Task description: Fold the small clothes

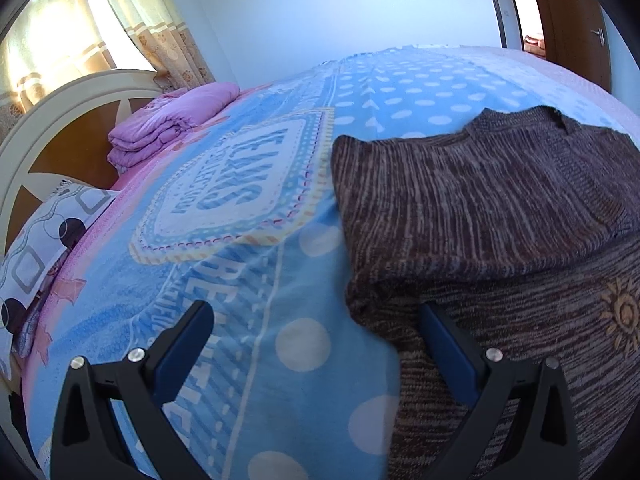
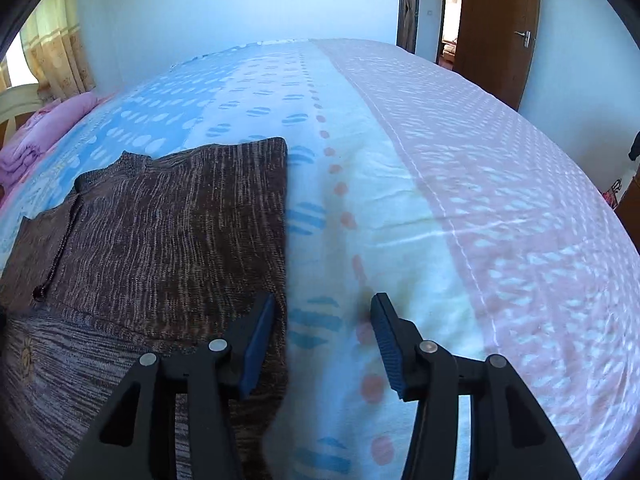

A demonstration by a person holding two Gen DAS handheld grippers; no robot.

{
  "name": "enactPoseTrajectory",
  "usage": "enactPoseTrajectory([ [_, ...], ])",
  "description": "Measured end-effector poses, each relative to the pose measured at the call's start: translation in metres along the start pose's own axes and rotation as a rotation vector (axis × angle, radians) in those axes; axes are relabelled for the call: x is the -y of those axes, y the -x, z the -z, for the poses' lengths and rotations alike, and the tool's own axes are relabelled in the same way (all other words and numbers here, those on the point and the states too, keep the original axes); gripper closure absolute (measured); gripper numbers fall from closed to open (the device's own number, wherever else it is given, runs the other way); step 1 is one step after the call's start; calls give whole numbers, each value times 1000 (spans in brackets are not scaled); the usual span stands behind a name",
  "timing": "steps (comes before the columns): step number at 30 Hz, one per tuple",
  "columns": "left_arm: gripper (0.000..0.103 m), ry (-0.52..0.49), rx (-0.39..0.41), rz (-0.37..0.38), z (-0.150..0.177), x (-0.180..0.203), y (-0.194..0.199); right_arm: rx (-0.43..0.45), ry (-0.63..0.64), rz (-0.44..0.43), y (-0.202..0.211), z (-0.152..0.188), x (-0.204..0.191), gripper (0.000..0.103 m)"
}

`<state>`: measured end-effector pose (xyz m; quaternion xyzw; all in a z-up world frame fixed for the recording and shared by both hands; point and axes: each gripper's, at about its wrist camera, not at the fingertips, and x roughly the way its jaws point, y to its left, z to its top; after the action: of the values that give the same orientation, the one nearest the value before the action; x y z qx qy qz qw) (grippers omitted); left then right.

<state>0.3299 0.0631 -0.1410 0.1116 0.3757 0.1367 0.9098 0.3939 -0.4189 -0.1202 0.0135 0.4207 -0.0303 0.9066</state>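
A brown knitted sweater [image 1: 500, 208] lies on the bed with its sides folded in over the body, collar at the far end. It also shows in the right wrist view [image 2: 168, 232]. My left gripper [image 1: 316, 316] is open and empty, low over the sweater's left edge, its right finger [image 1: 448, 344] over the knit. My right gripper [image 2: 322, 312] is open and empty, straddling the sweater's right edge, its left finger [image 2: 256, 340] over the knit.
The bed has a blue dotted blanket [image 1: 256, 240] and a pink section [image 2: 500, 184]. A folded purple quilt [image 1: 168, 124], a patterned pillow [image 1: 44, 240] and the headboard [image 1: 48, 128] are at the left. A wooden door [image 2: 496, 28] stands beyond the bed.
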Motion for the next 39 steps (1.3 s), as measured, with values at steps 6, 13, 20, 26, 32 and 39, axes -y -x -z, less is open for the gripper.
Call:
enactPoseTrajectory([
  [6, 0, -18, -1, -15, 0, 4, 0, 9, -6, -3, -2, 2, 2, 48],
  [13, 0, -19, -7, 4, 2, 4, 2, 44, -91, -82, 14, 14, 19, 41],
  [20, 0, -34, 2, -16, 2, 8, 4, 82, -106, -82, 28, 20, 26, 41],
  [26, 0, 142, 79, 31, 6, -29, 23, 126, 27, -114, 36, 9, -10, 41],
  [32, 0, 206, 51, 51, -14, -41, 9, 39, 163, 20, 5, -1, -34, 41],
  [39, 0, 78, -55, 16, -18, -13, -25, 12, 23, -38, 3, 7, 8, 38],
])
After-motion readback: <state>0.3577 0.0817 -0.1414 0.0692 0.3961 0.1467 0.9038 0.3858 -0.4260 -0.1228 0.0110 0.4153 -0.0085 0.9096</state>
